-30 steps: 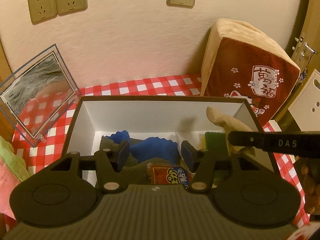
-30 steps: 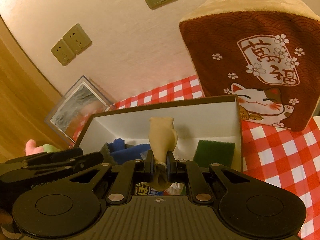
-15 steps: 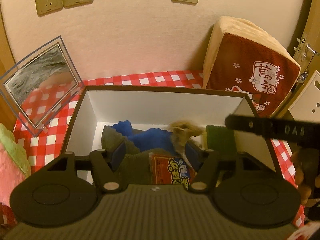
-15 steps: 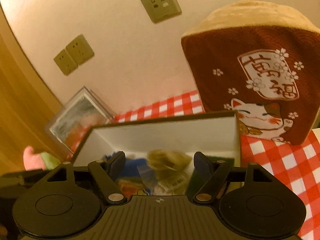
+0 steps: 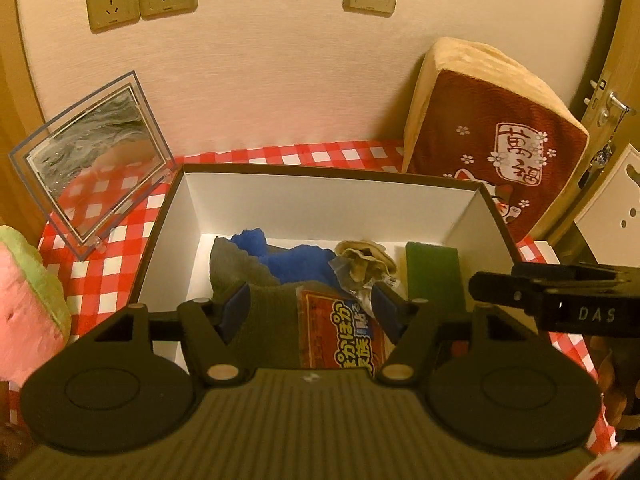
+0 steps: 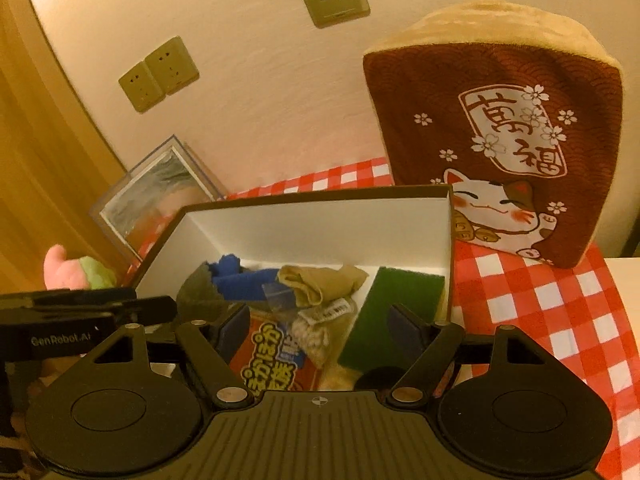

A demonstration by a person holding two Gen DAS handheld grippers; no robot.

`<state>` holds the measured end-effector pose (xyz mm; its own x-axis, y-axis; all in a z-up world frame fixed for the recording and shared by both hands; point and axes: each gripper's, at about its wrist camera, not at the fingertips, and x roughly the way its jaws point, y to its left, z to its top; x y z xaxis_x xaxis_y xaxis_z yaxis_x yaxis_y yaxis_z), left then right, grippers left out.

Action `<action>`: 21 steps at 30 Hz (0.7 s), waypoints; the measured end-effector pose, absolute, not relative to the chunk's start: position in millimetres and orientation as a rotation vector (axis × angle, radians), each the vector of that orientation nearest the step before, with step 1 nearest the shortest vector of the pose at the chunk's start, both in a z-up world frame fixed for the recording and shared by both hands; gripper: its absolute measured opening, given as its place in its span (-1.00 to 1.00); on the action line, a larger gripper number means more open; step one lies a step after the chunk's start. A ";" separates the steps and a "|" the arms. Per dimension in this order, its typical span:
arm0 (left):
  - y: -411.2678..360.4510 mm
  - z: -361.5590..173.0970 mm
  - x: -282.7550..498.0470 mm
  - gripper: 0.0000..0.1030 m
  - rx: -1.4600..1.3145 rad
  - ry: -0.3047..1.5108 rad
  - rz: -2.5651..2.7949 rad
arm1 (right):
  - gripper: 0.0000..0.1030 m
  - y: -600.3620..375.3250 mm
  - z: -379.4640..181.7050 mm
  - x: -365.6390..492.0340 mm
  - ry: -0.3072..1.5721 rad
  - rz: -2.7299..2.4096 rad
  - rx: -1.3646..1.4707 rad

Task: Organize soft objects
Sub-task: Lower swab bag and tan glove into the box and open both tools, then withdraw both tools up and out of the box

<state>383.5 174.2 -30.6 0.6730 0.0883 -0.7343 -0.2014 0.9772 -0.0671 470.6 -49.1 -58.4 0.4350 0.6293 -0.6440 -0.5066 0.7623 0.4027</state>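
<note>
1. Right wrist view showed the tan sock (image 6: 320, 285) lying loose in the box (image 6: 320, 216), on top of the other soft things and between the blue cloth (image 6: 240, 280) on its left and the green sponge (image 6: 394, 316) on its right.
2. Under and near the sock lay a grey cloth (image 6: 196, 300) at the left, an orange packet (image 6: 268, 360) toward the near wall, and a small clear bag with a label.
3. The right gripper (image 6: 320, 326) hung over the near part of the box. Its jaws had opened within the last second, though no further in the last half of it. They stood wide apart with nothing gripped; the sock lay beyond and below them, free of the pads.
4. The left gripper (image 5: 310, 306) hovered over the same near edge, also wide open and holding nothing; its jaws had also been opening, if only slightly in the last half second. The grey cloth and packet showed between its fingers but lay on the box floor, untouched as far as I could tell.
5. Outside the box, a watermelon plush (image 5: 28, 300) sat at the far left on the checked cloth (image 5: 100, 276), and a large cat cushion (image 6: 500, 128) leaned on the wall at the far right. A clear frame (image 5: 92, 160) stood left of the box.
6. Judging from this, the sock's placing looked done and several soft things were already packed. The plush appeared left to collect; the cushion seemed too big for the box.
</note>
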 end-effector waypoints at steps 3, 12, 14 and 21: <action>168.3 -26.0 375.5 0.27 -0.150 0.811 0.166 | 0.48 -53.4 -55.4 462.7 0.862 0.712 0.152; 143.9 -8.9 340.0 0.34 -0.159 0.770 0.176 | 0.48 -74.1 -40.4 433.2 0.830 0.725 0.144; 137.9 -4.7 329.4 0.35 -0.157 0.762 0.186 | 0.48 -80.9 -37.0 424.8 0.820 0.731 0.146; 118.9 10.1 288.6 0.37 -0.171 0.727 0.224 | 0.48 -105.1 -22.9 391.4 0.783 0.761 0.151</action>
<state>288.6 118.9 10.1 0.7251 0.1429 -0.6737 -0.2609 0.9623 -0.0767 391.4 -105.1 -22.9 0.4617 0.6695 -0.5819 -0.5629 0.7281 0.3912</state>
